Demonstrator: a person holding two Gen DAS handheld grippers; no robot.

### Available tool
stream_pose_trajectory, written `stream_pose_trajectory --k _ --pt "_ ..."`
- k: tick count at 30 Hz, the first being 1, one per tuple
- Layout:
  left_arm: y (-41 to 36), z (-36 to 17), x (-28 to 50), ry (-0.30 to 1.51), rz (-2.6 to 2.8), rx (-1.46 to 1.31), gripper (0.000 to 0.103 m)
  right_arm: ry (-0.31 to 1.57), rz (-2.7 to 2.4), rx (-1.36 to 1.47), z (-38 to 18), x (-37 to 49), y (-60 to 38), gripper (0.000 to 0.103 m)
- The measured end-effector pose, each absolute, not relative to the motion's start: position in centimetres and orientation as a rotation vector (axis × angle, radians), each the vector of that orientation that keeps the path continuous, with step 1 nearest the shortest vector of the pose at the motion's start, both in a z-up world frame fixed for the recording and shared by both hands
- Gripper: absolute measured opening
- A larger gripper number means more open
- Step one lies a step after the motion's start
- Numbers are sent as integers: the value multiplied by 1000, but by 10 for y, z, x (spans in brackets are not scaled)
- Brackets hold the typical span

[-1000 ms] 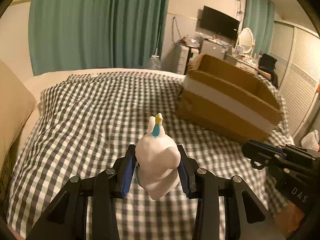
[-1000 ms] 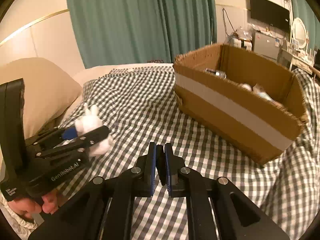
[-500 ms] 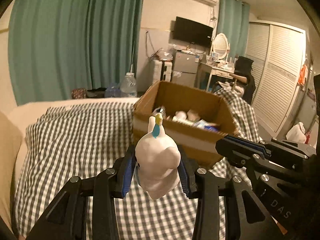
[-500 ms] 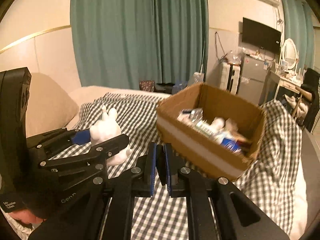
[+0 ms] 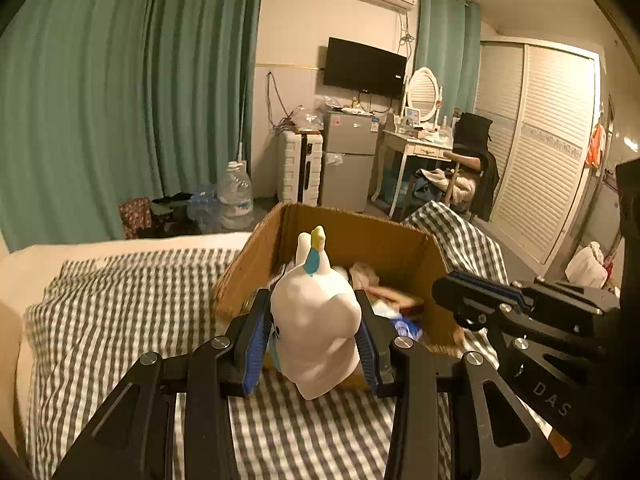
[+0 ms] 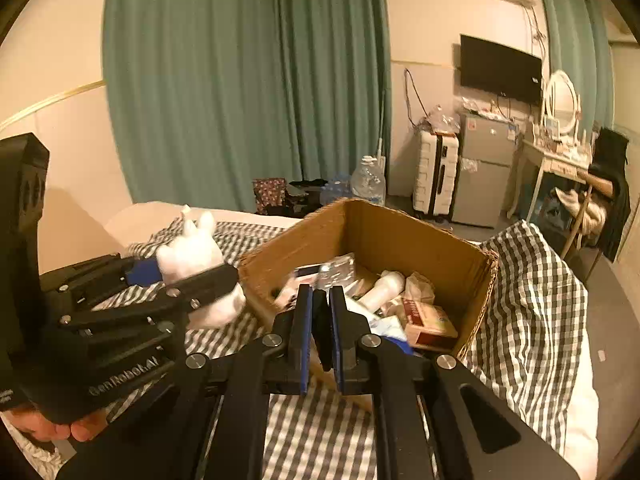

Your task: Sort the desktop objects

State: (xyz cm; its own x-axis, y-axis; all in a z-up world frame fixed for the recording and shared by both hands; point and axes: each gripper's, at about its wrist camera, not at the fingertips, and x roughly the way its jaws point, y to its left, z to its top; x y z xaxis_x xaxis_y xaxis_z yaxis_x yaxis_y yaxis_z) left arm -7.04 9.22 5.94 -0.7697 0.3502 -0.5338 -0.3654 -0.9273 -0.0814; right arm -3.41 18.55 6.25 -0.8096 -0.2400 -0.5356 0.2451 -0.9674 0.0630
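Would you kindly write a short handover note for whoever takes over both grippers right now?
Left gripper: shut on the white plastic unicorn figure with a yellow horn, held up just short of the open brown cardboard box.
Right gripper: shut, with nothing between its fingers, pointing at the box.
Done: the box on the grey-and-white checked bedspread already holds several small packets and bottles.
Left: carry the figure over the rim and release it inside, probably next.
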Motion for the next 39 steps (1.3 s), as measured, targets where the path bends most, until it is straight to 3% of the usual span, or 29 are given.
stream_pose_trajectory --k 11,12,14,15,16,24,32,33,36,39 --pt "127 7 -170 86 2642 -850 40 -224 -2785 903 9 -125 234 8" --pt "128 2 -174 87 2639 -857 42 -255 -2786 900 5 -129 237 12" --pt "130 -9 -183 84 2625 -885 57 -322 -2810 897 -3 -133 247 46" --pt "129 -12 -184 83 2635 -888 77 -360 -2823 878 -6 -132 252 65" --pt "128 -14 -183 83 2654 -883 88 -382 -2826 862 -7 -131 256 66" --pt "107 -3 -154 83 2725 -860 89 -388 -2879 840 14 -121 263 66" --pt "81 41 -110 77 2804 -824 98 -333 -2892 842 46 -87 247 67" --pt "78 47 -103 67 2812 -818 103 -316 -2892 840 49 -82 243 70" --pt "68 60 -84 33 2838 -794 103 -264 -2897 839 58 -64 229 87" --pt "57 64 -70 6 2848 -808 103 -228 -2878 886 60 -52 219 95"
